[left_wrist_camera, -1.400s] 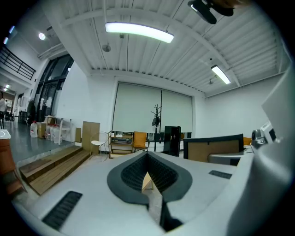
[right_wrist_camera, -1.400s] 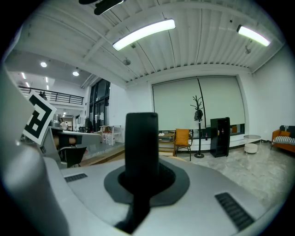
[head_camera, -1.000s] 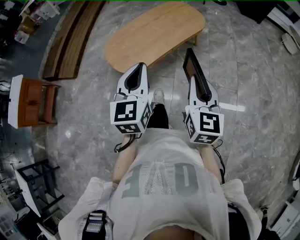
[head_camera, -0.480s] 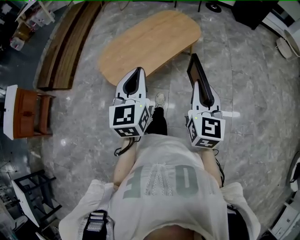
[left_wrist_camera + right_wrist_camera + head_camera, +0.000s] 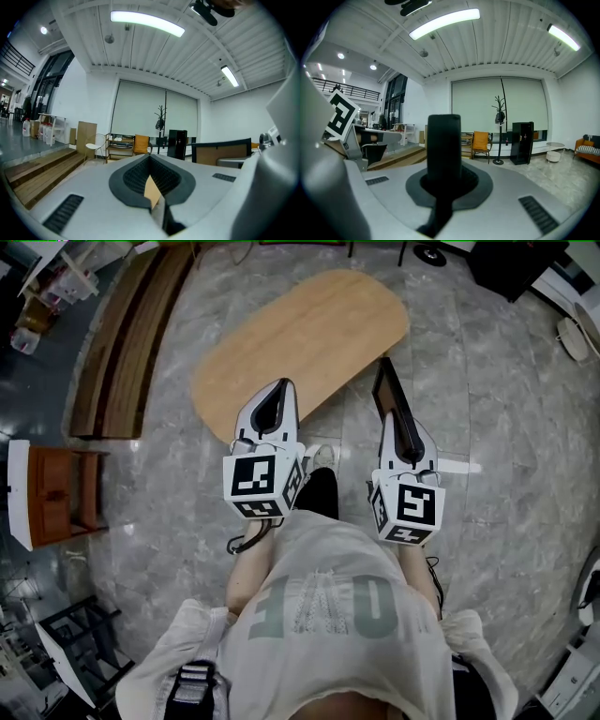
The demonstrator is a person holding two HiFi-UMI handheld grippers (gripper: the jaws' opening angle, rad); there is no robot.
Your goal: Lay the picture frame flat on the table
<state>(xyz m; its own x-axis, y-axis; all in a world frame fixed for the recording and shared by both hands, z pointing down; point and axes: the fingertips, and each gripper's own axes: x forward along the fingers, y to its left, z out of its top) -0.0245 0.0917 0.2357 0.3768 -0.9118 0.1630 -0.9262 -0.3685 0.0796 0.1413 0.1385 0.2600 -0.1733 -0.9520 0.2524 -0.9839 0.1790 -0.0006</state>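
1. The dark rectangular picture frame (image 5: 389, 390) is clamped on edge between the jaws of the right gripper (image 5: 398, 427). In the right gripper view its black edge is seen standing upright in the grey pads.
2. The frame is held above the grey marble floor (image 5: 506, 427), with its far end at the near right edge of the oval light-wood table (image 5: 300, 343). No part of it is yet rested on the tabletop.
3. The jaws of the left gripper (image 5: 279, 390) are drawn almost together, with only a tan sliver seen through the slit. Nothing is gripped by them, and their tip is placed at the table's near edge.
4. The carrying is judged to be nearly done. The frame is yet to be brought over the wood, tipped onto its face or back, and released.
5. No brand or label is readable. Black-and-white square patterns are borne by the marker cubes (image 5: 258, 479). Large pale letters are printed on the person's shirt (image 5: 319, 606), but they are seen upside down and cannot be read with certainty.
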